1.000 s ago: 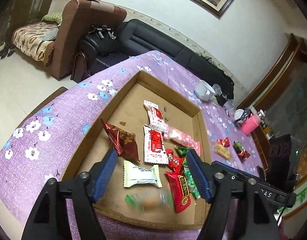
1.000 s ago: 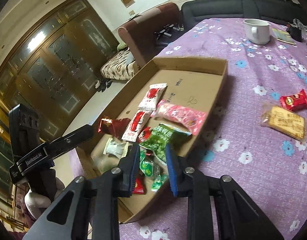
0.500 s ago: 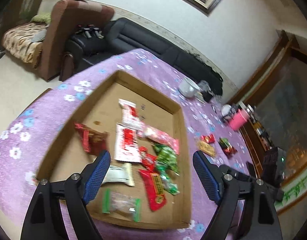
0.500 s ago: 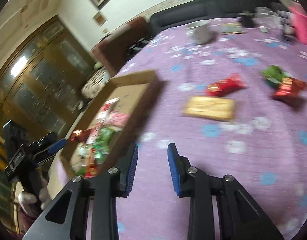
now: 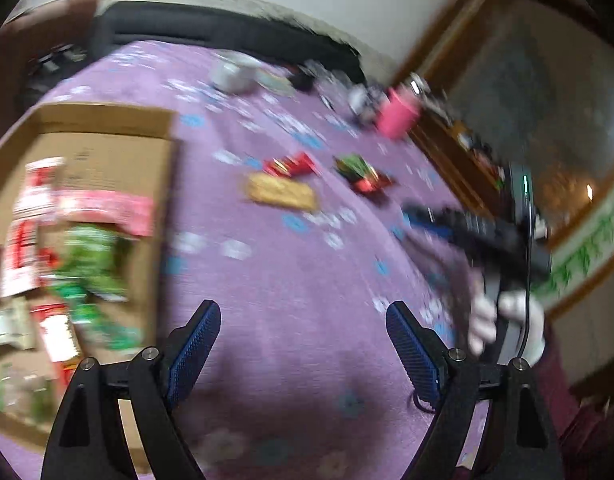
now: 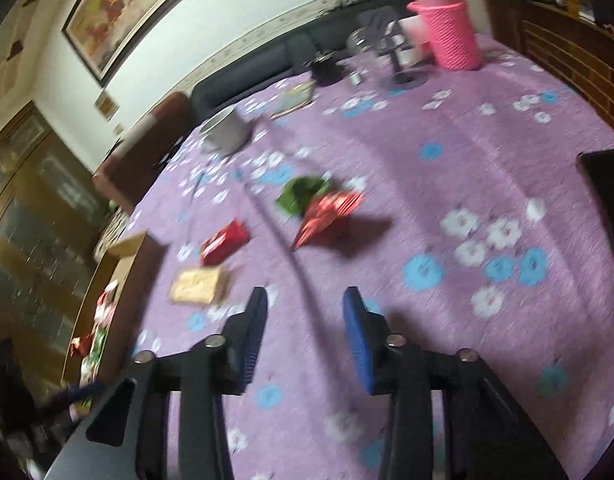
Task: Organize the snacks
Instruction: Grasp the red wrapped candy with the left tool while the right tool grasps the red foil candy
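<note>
Both of my grippers had swung rightward off the cardboard tray [image 5: 107, 120], toward loose snacks on the purple tablecloth [image 6: 447, 128]. My left gripper [image 5: 303, 344] gaped wide, empty. My right gripper [image 6: 305, 336] stood partly open, empty, near the tan biscuit packet [image 6: 197, 286].

One cardboard box [image 5: 107, 120], left of frame, holds a blurred heap of snacks [image 5: 83, 240], too smeared to count. Four packets lie on the cloth at centre: one tan [image 5: 281, 194], two red [image 5: 291, 165] [image 5: 371, 182], one green [image 5: 353, 164]. One mug [image 6: 225, 130]; one pink cup [image 6: 449, 28].
</note>
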`<state>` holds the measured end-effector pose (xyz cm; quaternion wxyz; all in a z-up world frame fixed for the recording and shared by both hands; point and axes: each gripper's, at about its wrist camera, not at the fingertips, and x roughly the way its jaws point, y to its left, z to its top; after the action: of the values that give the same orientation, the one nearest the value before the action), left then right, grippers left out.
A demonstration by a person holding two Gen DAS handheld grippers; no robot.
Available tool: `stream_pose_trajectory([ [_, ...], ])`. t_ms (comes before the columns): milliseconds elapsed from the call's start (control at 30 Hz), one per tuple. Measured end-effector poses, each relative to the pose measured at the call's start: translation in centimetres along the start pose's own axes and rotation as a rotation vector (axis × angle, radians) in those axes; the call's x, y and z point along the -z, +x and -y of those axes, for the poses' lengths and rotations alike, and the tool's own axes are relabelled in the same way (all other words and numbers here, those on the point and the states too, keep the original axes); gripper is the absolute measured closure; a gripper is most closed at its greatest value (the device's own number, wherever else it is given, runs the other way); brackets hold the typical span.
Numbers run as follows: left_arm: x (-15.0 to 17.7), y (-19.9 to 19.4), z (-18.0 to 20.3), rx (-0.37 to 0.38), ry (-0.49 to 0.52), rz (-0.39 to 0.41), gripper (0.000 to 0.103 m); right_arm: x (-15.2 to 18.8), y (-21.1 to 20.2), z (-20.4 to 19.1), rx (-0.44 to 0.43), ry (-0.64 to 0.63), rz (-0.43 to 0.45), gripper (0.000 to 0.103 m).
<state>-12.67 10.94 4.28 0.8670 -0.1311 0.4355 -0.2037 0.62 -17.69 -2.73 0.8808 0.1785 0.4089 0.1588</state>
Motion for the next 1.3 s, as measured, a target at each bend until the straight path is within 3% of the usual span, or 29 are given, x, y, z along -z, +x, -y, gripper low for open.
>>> stream_pose_trajectory([
  [233, -0.2, 5.9, 3.0, -0.048, 0.065, -0.121, 0.016, -3.3, 3.4, 0.5, 0.073, 0.024, 0.019, 0.06],
  [333, 0.0, 6.2, 3.2, -0.072, 0.073, -0.116, 0.015, -4.0, 5.2, 0.4, 0.088, 0.028, 0.002, 0.06],
  [467, 0.3, 6.2, 2.9, -0.013, 0.057, -0.098, 0.0, -4.2, 6.7, 0.5, 0.092, 0.036, -0.012, 0.06],
  [533, 0.3, 6.3, 3.0, -0.006, 0.067, -0.089, 0.001, -4.2, 6.8, 0.7, 0.066, 0.033, 0.0, 0.072],
  [700, 0.0, 7.1, 4.1, -0.05, 0.167, -0.156, 0.001, -4.3, 6.4, 1.2, 0.027, 0.044, 0.008, 0.075],
  [800, -1.8, 7.9, 3.9, -0.041, 0.157, -0.227, 0.002, -4.4, 5.4, 1.8, 0.008, 0.065, 0.019, 0.075],
  [900, -4.9, 8.0, 3.3, -0.061, 0.145, -0.183, 0.009, -4.4, 4.1, 2.2, -0.025, 0.083, 0.041, 0.075],
  [1033, -10.3, 9.5, 2.7, -0.101, 0.212, -0.12, 0.027, -4.6, 3.0, 2.1, -0.055, 0.076, 0.06, 0.075],
  [1200, -14.0, 13.5, 1.8, -0.172, 0.29, -0.132, 0.027, -4.6, 3.4, 1.7, -0.07, 0.055, 0.039, 0.075],
  [1300, -14.1, 15.8, 1.8, -0.216, 0.356, -0.165, 0.027, -4.6, 3.6, 1.7, -0.079, 0.058, 0.03, 0.075],
])
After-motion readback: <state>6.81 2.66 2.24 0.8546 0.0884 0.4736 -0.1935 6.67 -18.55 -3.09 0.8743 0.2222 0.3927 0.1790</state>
